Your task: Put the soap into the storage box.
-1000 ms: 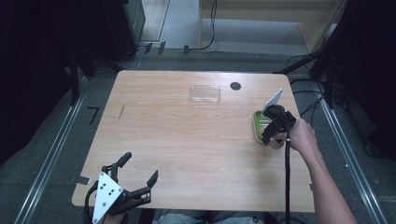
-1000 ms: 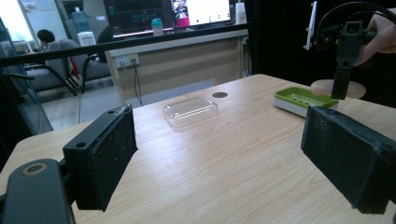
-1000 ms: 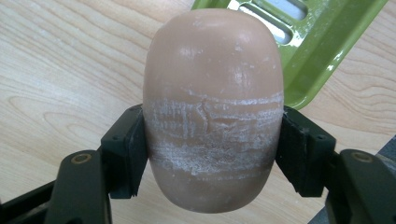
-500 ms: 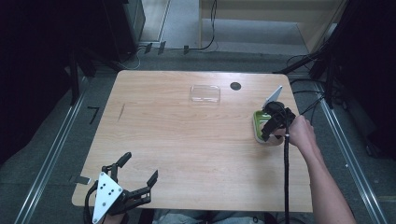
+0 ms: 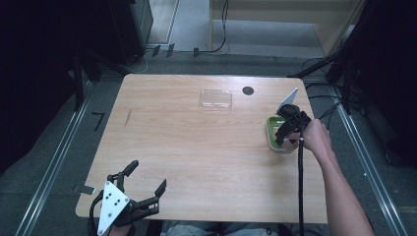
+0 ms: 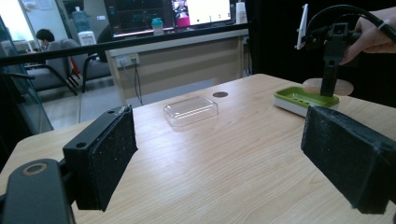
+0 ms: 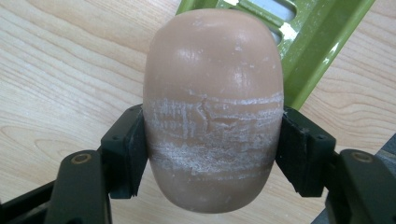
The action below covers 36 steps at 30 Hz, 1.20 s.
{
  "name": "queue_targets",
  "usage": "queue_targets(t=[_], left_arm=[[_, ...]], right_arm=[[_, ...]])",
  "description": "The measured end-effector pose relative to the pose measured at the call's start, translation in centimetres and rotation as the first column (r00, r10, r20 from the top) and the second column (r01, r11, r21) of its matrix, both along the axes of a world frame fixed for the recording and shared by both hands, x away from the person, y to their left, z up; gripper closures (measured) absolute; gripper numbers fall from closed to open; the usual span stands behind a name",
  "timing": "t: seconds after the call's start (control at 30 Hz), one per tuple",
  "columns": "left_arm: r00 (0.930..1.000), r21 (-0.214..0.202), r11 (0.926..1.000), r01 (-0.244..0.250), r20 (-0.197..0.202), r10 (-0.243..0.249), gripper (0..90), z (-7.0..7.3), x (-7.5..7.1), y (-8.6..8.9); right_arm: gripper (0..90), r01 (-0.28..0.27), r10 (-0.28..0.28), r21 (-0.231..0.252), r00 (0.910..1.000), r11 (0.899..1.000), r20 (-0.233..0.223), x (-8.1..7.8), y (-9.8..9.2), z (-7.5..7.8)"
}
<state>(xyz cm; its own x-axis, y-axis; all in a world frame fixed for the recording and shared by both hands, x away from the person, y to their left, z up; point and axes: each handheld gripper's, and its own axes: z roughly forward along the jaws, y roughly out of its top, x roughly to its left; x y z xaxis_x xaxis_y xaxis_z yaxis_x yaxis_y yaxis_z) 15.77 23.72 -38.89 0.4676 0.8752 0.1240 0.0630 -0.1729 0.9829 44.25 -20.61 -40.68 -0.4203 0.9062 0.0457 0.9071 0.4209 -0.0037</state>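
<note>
Right gripper view: the right gripper (image 7: 212, 144) clamps a bar of soap (image 7: 212, 107) by its sides, over the table beside the green soap dish (image 7: 303, 46) at one o'clock, presumably for placing; the left gripper (image 5: 142, 189) rests wide open.

Right tongs (image 7: 212, 154) clamped shut; left tongs (image 5: 142, 184) spread wide.

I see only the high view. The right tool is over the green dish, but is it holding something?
Observer: Yes. In the right gripper view the right tool is shut on a tan soap bar.
Operator: Is the soap lying in the green dish?
Observer: No. The left gripper view shows it raised above the dish.
Operator: And the left tool?
Observer: The left tool is open, nothing between its pads, facing the clear lid.
</note>
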Motion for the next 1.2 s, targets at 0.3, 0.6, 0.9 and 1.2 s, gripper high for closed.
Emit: queue_targets(t=[0.3, 0.6, 0.9, 1.2], left_arm=[[1.0000, 0.000, 1.0000, 0.000, 0.001, 0.000, 11.0, 0.0, 0.0, 0.0], [1.0000, -0.003, 1.0000, -0.001, 0.000, 0.001, 11.0, 0.0, 0.0, 0.0], [1.0000, -0.004, 1.0000, -0.004, -0.002, 0.004, 11.0, 0.0, 0.0, 0.1], [1.0000, -0.005, 1.0000, -0.003, -0.002, 0.003, 11.0, 0.0, 0.0, 0.1]], right_arm=[[33.7, 0.012, -0.012, 0.008, 0.9999, 1.000, 0.006, 0.6, 0.1, 0.1], [33.6, 0.026, -0.026, 0.008, 0.9996, 1.000, 0.009, 1.3, 0.0, 0.1], [33.7, 0.038, -0.038, 0.011, 0.9992, 0.999, 0.007, 2.1, 0.2, -0.2], [33.7, 0.069, -0.069, 0.013, 0.9976, 0.998, 0.001, 2.8, 0.1, -0.7]])
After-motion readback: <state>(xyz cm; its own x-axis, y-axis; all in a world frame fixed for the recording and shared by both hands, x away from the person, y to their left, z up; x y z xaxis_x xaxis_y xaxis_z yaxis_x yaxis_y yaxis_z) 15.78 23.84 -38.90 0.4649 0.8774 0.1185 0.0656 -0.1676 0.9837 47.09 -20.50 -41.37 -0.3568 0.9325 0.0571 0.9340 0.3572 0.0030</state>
